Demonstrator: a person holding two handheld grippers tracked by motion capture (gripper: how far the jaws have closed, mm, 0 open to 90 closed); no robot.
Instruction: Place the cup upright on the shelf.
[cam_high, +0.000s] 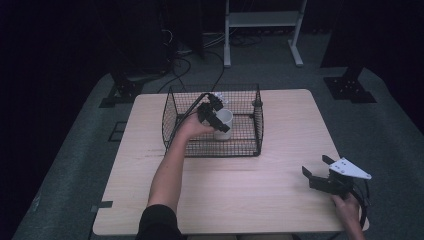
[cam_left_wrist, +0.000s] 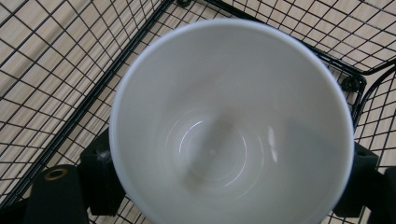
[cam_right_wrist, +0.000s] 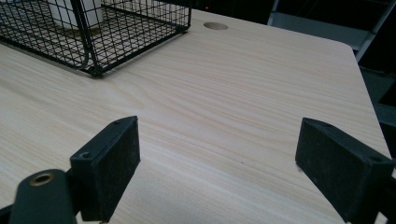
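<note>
cup (cam_high: 223, 123) sat inside the wire basket (cam_high: 212, 148) on the counter (cam_high: 250, 195), toward the 12 o'clock half of the counter in the high view, and it stood upright with its open mouth up. the left claw (cam_high: 216, 114) reached down into the basket from the 9 o'clock side and sat around the cup. in the left claw view the white cup (cam_left_wrist: 231, 123) lay between the two black jaws, one at 8 o'clock and one at 4 o'clock of the rim, and the wire floor of the basket (cam_left_wrist: 46, 70) showed just behind it. whether the pads pressed on the cup wall or stood a hair off it could not be told from these pictures.

the right claw (cam_high: 320, 172) waited at 4 o'clock on the counter, well apart from the basket, with its jaws spread wide and nothing between them; the right claw view looked across bare counter (cam_right_wrist: 233, 102) toward the basket corner (cam_right_wrist: 93, 42) at 11 o'clock.

as a judgement, the work looked close to its end: the cup was already in the basket and appeared to rest on its floor. what seemed left was letting go fully and lifting the left claw clear over the basket wall without tipping the cup.
</note>
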